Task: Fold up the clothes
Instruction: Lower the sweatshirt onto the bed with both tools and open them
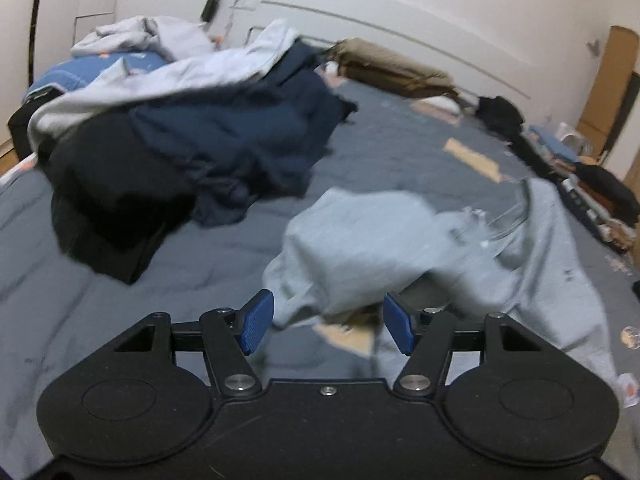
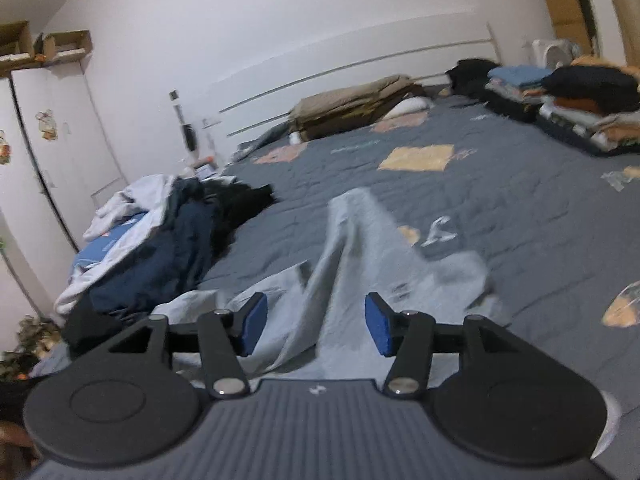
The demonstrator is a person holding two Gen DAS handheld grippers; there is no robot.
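Note:
A light grey garment (image 1: 384, 240) lies crumpled on the grey quilted bed (image 1: 120, 292), blurred by motion, just beyond my left gripper (image 1: 328, 322). That gripper is open, its blue pads (image 1: 256, 322) wide apart with nothing between them. In the right wrist view the same grey garment (image 2: 352, 264) stretches in a ridge away from my right gripper (image 2: 316, 322), which is also open and hovers over the near part of the cloth. A pile of unfolded clothes (image 1: 192, 132), navy, black and pale grey, sits at the left.
Folded stacks of clothes (image 2: 568, 96) line the far right edge of the bed. A tan folded blanket and pillow (image 2: 356, 108) lie by the headboard. The unfolded pile (image 2: 168, 240) sits near a white wardrobe (image 2: 52, 152). Open quilt (image 2: 500, 200) spreads between.

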